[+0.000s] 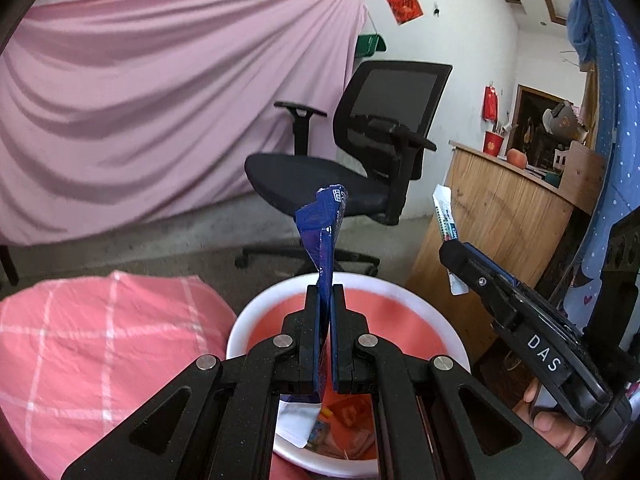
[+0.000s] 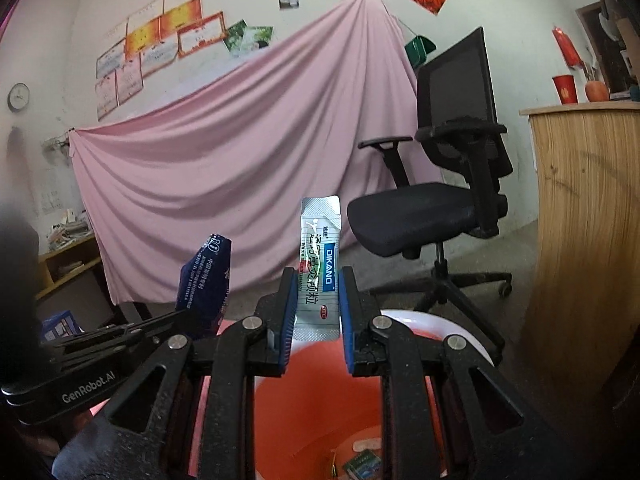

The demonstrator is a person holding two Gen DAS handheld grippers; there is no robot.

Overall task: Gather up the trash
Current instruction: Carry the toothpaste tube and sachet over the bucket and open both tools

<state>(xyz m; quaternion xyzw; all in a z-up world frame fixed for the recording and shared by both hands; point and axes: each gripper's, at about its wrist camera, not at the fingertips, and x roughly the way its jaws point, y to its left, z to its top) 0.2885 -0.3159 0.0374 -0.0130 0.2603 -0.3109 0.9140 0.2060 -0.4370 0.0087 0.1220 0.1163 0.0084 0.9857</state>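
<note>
Glossy blue foil wrapper [image 1: 325, 236], smooth white-rimmed plastic bin [image 1: 256, 316], matt pink cloth drape [image 1: 160, 92], grained wood counter [image 1: 500, 216].

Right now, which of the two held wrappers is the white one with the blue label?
The sachet in the right gripper: white and flat. The left gripper's wrapper is dark blue and crumpled.

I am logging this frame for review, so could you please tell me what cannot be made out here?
- Bin contents: in both wrist views the claw bodies cover most of the inside; only scraps show.
- Blue wrapper: its lower end is hidden between the left claw pads.
- White sachet: the small print is too fine to read.
- Wall certificates: too small to read.
</note>
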